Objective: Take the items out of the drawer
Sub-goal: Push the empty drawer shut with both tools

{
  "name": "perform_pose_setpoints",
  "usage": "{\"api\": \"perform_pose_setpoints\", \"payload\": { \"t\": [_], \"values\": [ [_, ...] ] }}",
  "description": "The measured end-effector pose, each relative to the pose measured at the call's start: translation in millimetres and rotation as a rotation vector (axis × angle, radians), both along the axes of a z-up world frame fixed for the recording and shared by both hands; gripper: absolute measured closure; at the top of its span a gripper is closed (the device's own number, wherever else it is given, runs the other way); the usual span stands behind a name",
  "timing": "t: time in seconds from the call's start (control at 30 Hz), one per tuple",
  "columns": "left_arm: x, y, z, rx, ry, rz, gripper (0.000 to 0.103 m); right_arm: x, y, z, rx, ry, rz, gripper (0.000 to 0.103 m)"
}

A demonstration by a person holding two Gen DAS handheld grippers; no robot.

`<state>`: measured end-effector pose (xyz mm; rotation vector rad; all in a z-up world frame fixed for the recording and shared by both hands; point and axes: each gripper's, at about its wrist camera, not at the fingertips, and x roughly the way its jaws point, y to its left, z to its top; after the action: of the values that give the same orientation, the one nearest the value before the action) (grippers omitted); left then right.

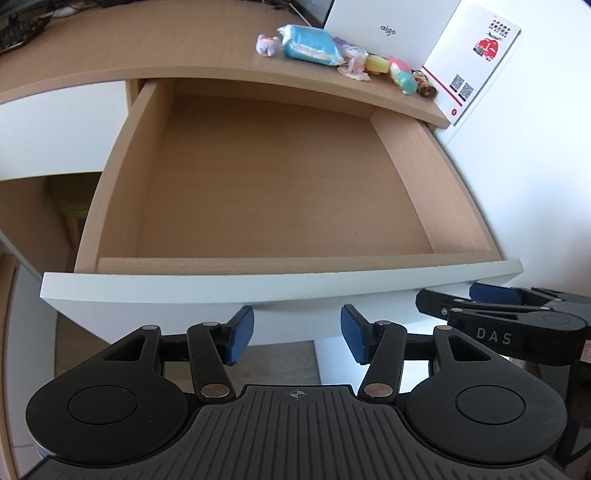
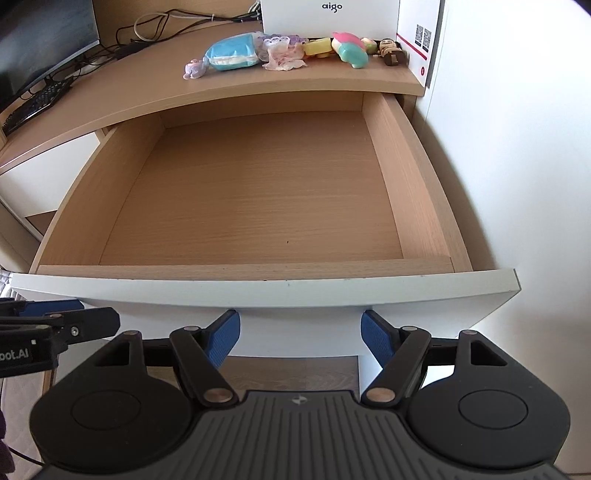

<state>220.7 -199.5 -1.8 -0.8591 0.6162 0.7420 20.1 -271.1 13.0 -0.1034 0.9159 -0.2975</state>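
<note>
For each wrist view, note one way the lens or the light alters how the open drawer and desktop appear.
Left wrist view: the fisheye bows the drawer front's straight white edge, and the corners darken. Right wrist view: the desk edge curves likewise; soft daylight, sharp focus, with shade under the desktop at the drawer's back.

Probably a home office: wooden desk with monitor, keyboard, cables, small toys.

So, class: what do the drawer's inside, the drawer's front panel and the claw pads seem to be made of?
Drawer's inside: light wood or wood-look laminate, matte; grain lines show. Front panel: smooth white painted or laminated board, no grain. Claw pads: blue, ribbed, probably rubber.
</note>
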Motion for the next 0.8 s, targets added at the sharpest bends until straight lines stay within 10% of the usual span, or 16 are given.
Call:
{"api": "perform_pose_setpoints", "payload": {
  "t": [0.8],
  "values": [
    [29.8, 88.6, -7.2, -0.028, -0.105, -0.137, 0.047, 83.5, -0.7, 10.1, -0.147, -0.053, 0.003, 0.03]
  ]
}}
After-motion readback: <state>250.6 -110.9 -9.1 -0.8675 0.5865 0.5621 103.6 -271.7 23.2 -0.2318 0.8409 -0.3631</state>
